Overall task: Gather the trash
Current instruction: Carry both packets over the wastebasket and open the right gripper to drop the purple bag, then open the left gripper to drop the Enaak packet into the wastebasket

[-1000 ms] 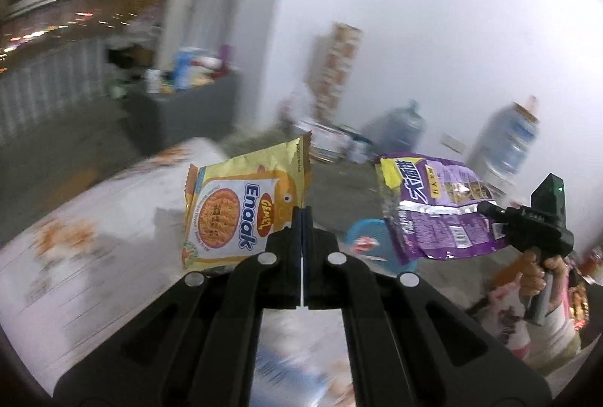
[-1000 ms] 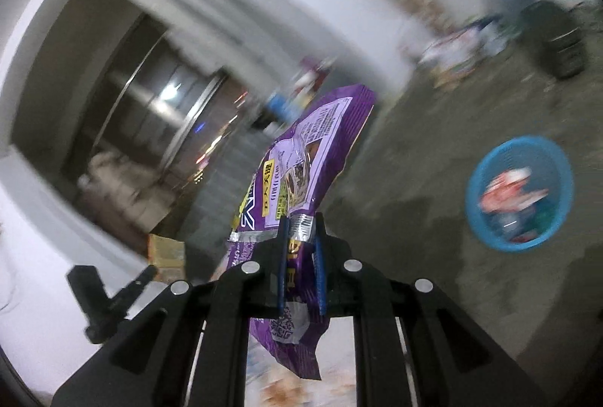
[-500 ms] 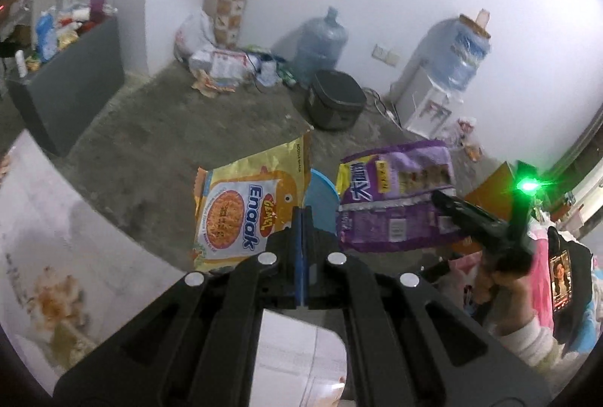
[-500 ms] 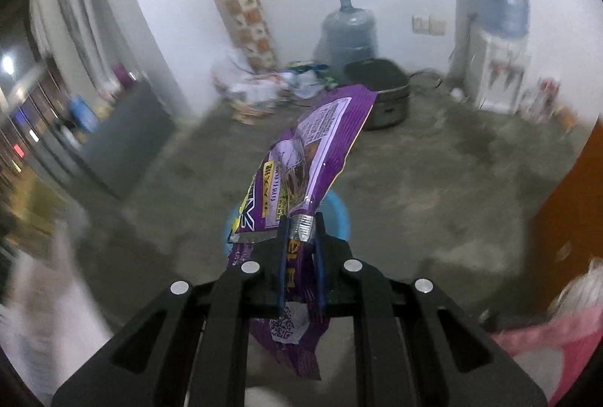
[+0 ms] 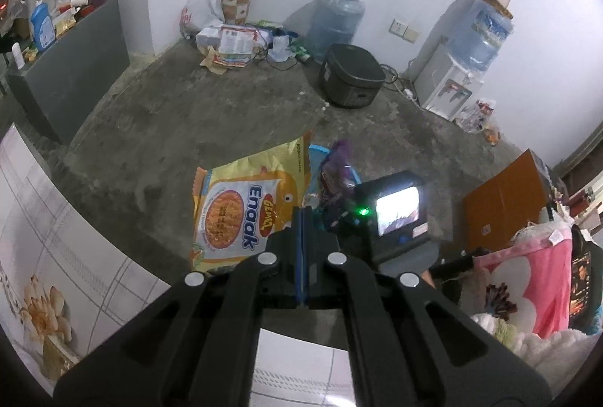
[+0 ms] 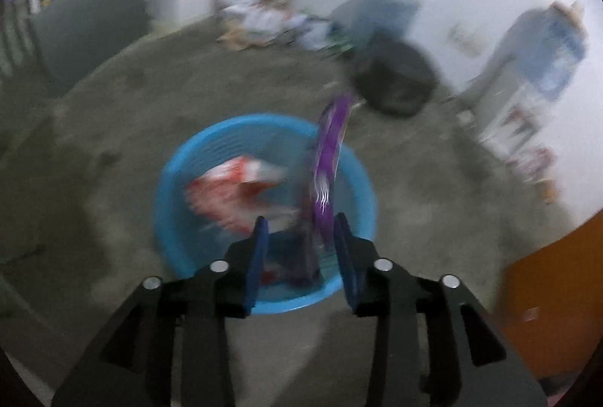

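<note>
My left gripper (image 5: 303, 218) is shut on the lower corner of a yellow Enaak snack packet (image 5: 241, 211), held up above the grey floor. Beyond it a bit of the blue basket (image 5: 316, 151) shows, and the lit screen (image 5: 397, 211) on the back of the right gripper unit. In the right wrist view my right gripper (image 6: 301, 237) hangs over the blue basket (image 6: 177, 188) and its jaws are opening. The purple snack packet (image 6: 329, 158) stands loose between them, its lower end in the basket. A red and white wrapper (image 6: 233, 188) lies inside.
A black cooker (image 5: 352, 75), a water jug (image 5: 335, 19) and a water dispenser (image 5: 452, 83) line the far wall, with a litter pile (image 5: 233, 45) in the corner. A grey cabinet (image 5: 71, 68) stands left, an orange box (image 5: 505, 199) right, and a white tiled surface (image 5: 56, 237) lies near left.
My right gripper swung down over the blue basket and its jaws parted, letting go of the purple packet. My left gripper turned toward the room with the yellow packet still gripped.
</note>
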The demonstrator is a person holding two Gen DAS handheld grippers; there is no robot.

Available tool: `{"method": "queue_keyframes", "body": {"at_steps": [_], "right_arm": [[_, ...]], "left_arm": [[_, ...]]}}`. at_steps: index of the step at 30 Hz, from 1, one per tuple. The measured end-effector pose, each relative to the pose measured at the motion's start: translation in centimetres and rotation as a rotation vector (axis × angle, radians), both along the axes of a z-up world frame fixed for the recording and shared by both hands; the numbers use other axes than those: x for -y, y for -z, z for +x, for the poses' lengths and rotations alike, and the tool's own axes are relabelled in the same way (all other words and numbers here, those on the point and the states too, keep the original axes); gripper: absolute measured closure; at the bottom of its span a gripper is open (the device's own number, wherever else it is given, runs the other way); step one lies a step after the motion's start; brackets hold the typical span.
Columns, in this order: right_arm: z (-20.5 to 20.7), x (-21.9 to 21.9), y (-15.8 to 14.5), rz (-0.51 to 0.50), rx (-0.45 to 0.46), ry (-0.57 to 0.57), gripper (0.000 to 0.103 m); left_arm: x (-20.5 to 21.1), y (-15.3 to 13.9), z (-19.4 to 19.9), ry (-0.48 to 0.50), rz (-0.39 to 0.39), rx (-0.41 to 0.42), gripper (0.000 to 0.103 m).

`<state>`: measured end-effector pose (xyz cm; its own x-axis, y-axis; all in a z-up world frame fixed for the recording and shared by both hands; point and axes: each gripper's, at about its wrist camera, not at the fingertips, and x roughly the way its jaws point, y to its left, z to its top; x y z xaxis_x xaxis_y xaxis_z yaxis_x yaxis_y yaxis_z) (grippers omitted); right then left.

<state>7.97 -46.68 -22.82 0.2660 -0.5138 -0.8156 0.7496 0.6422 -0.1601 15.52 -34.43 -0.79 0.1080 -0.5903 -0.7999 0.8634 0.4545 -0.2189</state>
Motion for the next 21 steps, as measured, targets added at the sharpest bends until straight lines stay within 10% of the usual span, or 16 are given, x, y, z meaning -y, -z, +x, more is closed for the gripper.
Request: {"method": "queue_keyframes", "body": {"at_steps": [3, 19, 21], "right_arm": [[-1.2, -2.1, 0.0, 0.056, 0.065, -0.027, 0.042], [-14.8, 1.3, -1.8, 0.25, 0.318, 0.31, 0.041], [-15.3, 1.7, -2.2, 0.26, 0.339, 0.324, 0.041]], "left_arm": [[0.7, 0.3, 0.1, 0.008, 0.014, 0.005, 0.103], [13.8, 6.9, -3.8, 0.211, 0.089, -0.093, 0.103], [16.3, 9.6, -3.7, 0.196, 0.117, -0.095, 0.08]]}}
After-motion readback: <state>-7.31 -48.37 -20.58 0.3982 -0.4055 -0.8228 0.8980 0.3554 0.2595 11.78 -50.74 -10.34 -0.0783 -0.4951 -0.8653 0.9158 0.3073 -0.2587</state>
